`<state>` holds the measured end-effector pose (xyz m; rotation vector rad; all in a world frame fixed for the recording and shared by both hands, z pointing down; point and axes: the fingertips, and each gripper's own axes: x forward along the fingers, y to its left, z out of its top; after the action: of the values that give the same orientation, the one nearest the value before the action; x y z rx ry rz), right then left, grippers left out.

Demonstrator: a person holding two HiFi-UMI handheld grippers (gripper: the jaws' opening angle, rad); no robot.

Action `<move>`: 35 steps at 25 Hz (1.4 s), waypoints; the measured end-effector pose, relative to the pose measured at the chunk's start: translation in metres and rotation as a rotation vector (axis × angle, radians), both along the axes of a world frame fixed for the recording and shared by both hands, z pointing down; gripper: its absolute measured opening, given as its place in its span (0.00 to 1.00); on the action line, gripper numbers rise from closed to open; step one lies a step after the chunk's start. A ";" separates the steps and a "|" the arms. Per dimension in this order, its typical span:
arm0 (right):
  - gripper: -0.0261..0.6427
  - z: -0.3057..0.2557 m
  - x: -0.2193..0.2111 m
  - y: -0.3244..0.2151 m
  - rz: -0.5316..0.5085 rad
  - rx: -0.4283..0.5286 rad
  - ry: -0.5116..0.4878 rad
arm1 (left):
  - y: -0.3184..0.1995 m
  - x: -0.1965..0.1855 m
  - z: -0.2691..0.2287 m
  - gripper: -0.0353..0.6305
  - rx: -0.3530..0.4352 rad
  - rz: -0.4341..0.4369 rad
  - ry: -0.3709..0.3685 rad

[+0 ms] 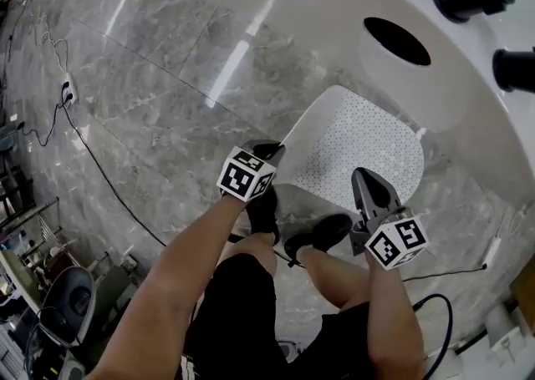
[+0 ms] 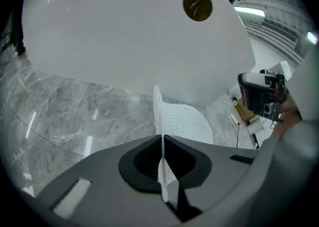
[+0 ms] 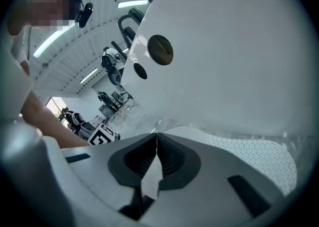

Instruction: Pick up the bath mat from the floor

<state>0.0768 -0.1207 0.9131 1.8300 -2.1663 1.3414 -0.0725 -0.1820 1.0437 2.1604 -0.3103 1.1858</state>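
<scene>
White perforated bath mat (image 1: 359, 149), one edge clamped in left gripper (image 1: 267, 151), another in right gripper (image 1: 366, 178), both clenched on it, above grey marble floor (image 1: 150, 94).

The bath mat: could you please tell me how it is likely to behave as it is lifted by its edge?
Probably floppy: the bath mat curves up from the floor where the left claw and right claw pinch its near edge. Likely light, as thin pinches lift it. Its far end may drag.
</scene>
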 end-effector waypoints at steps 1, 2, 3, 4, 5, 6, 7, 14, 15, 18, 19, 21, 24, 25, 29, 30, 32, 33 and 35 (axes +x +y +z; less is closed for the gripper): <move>0.05 -0.004 -0.001 0.008 0.025 -0.011 -0.011 | 0.004 0.001 -0.010 0.07 0.010 0.026 -0.003; 0.05 -0.009 -0.001 0.016 0.051 -0.025 -0.022 | 0.008 0.002 -0.019 0.07 0.015 0.044 -0.004; 0.05 -0.015 0.000 0.024 0.078 -0.039 -0.034 | 0.012 0.004 -0.028 0.07 0.016 0.051 -0.002; 0.05 -0.022 0.002 0.031 0.108 -0.050 -0.048 | 0.015 0.007 -0.037 0.07 0.015 0.051 0.003; 0.05 -0.029 0.006 0.036 0.137 -0.057 -0.063 | 0.017 0.009 -0.046 0.07 0.012 0.049 0.009; 0.05 -0.036 0.009 0.041 0.162 -0.065 -0.074 | 0.019 0.012 -0.053 0.07 0.008 0.048 0.014; 0.05 -0.042 0.012 0.046 0.181 -0.074 -0.081 | 0.022 0.014 -0.060 0.07 0.003 0.049 0.017; 0.05 -0.083 0.020 0.087 0.201 -0.136 -0.065 | 0.047 0.023 -0.118 0.07 -0.016 0.086 0.024; 0.05 -0.090 0.018 0.092 0.194 -0.146 -0.065 | 0.051 0.024 -0.127 0.07 -0.017 0.092 0.023; 0.05 -0.109 0.006 0.105 0.161 -0.169 -0.070 | 0.061 0.025 -0.153 0.07 -0.017 0.103 0.018; 0.05 -0.116 0.002 0.107 0.146 -0.174 -0.071 | 0.061 0.025 -0.162 0.07 -0.017 0.104 0.021; 0.05 -0.128 -0.005 0.108 0.115 -0.178 -0.065 | 0.060 0.026 -0.180 0.07 -0.016 0.100 0.034; 0.05 -0.149 -0.014 0.108 0.075 -0.176 -0.057 | 0.061 0.027 -0.209 0.07 -0.017 0.091 0.060; 0.05 -0.157 -0.017 0.108 0.065 -0.176 -0.055 | 0.063 0.027 -0.219 0.07 -0.018 0.089 0.070; 0.05 -0.190 -0.023 0.115 0.046 -0.172 -0.045 | 0.078 0.029 -0.265 0.07 -0.026 0.077 0.130; 0.05 -0.198 -0.024 0.117 0.041 -0.171 -0.041 | 0.081 0.029 -0.276 0.07 -0.028 0.069 0.145; 0.05 -0.215 -0.026 0.120 0.029 -0.168 -0.037 | 0.085 0.028 -0.298 0.07 -0.031 0.050 0.168; 0.05 -0.223 -0.026 0.121 0.023 -0.167 -0.037 | 0.086 0.027 -0.308 0.07 -0.034 0.042 0.177; 0.05 -0.238 -0.029 0.123 0.007 -0.165 -0.041 | 0.087 0.025 -0.326 0.07 -0.043 0.025 0.194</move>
<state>0.0477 0.0019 0.6750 1.7664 -2.0012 1.5213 -0.0474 -0.0949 0.7173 2.2262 -0.1715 0.9774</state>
